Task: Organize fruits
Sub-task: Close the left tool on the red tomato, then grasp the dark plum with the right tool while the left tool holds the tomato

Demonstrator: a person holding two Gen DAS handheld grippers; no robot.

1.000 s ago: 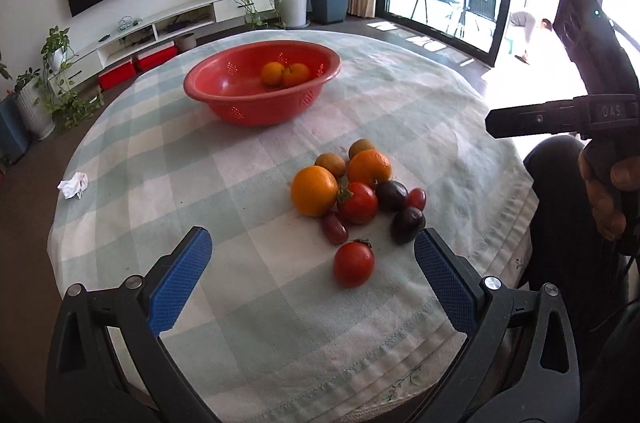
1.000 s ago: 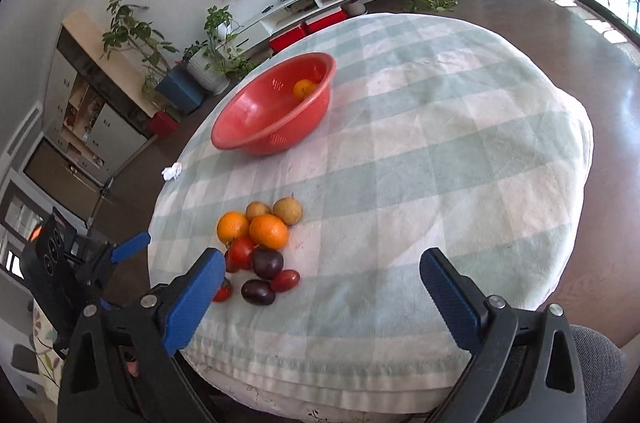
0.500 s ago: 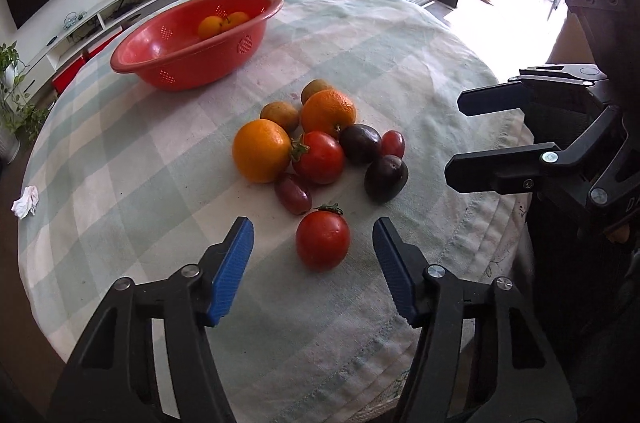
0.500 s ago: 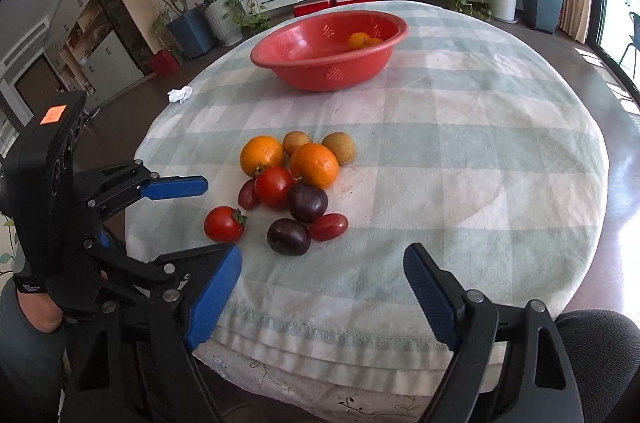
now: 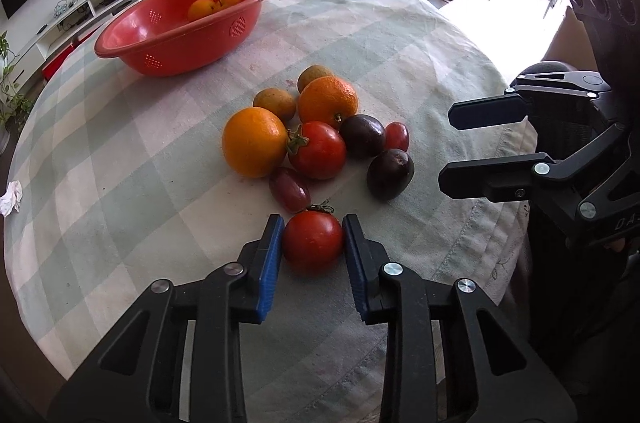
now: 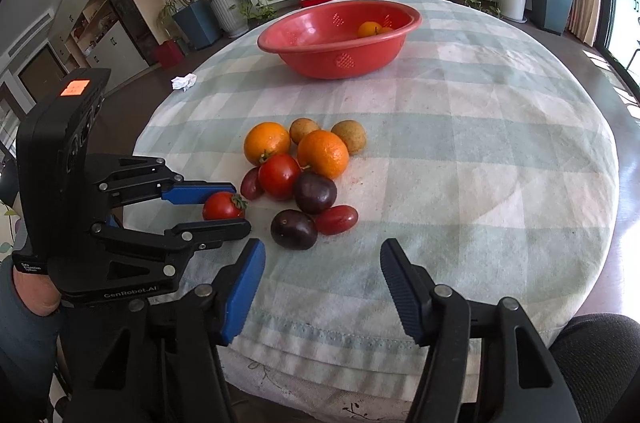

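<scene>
Item: round table (image 5: 420, 35) under a green-and-white checked cloth, bearing fruit for sorting. Left gripper (image 5: 313, 243): jaws closing, narrow, its blue pads (image 5: 269, 263) against both flanks of a lone red tomato (image 5: 313, 241) that sits on the cloth at 6 o'clock of the fruit pile; the right wrist view shows the same tomato (image 6: 222, 206) between the left gripper's fingers. Right gripper (image 6: 322, 287): jaws closing, about half wide, nothing between them, held over the cloth just short of a dark plum (image 6: 293, 229) and a red grape tomato (image 6: 336, 220). Fruit pile, centre of table, pieces touching: two oranges (image 5: 254, 141) (image 5: 327, 101), a second stemmed tomato (image 5: 318, 150), two dark plums, two small brown-green fruits (image 5: 274, 104), two oblong red fruits (image 5: 289, 189). Red perforated bowl (image 5: 168, 35): at 11 o'clock of the pile in the left wrist view, well apart from it, holding two orange fruits (image 5: 204, 8). Crumpled white paper (image 5: 11, 197): at the cloth's edge, 9 o'clock.
</scene>
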